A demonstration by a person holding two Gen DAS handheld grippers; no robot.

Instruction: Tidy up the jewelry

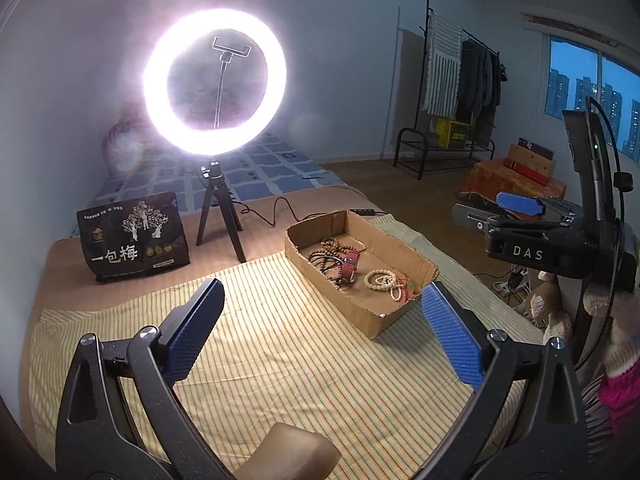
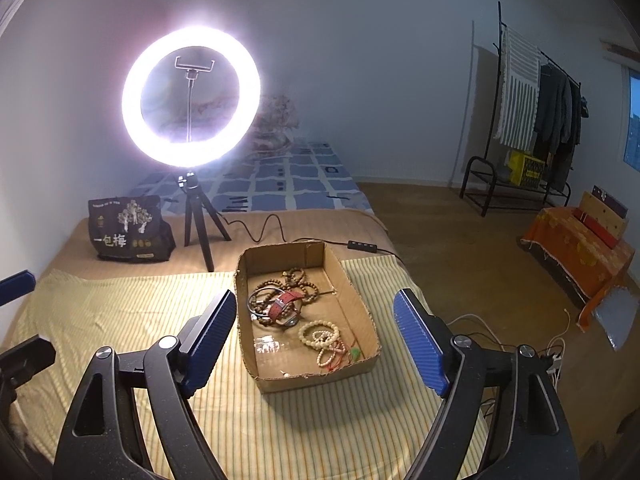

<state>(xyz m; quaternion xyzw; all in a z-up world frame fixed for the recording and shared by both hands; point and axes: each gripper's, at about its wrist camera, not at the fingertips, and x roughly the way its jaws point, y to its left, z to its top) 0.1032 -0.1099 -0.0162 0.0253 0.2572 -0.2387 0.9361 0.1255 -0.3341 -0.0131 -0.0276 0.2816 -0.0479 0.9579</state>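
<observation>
From the left wrist cam, the left gripper [image 1: 324, 330] is spread wide with nothing in it, hovering over the striped cloth [image 1: 280, 360]. The cardboard tray [image 1: 404, 252] sits ahead and to the right, its long axis running from near-right up to far-left. Risk I see: the dark beads [image 1: 326, 254], red strap [image 1: 349, 267] and pale beads [image 1: 382, 280] lie tangled, so grabbing one probably drags its neighbours.

Right wrist cam: the right gripper [image 2: 316, 340] is also open and empty, with the tray dead ahead, lengthwise away from the camera. It's light cardboard, so a bump could shove it.
</observation>
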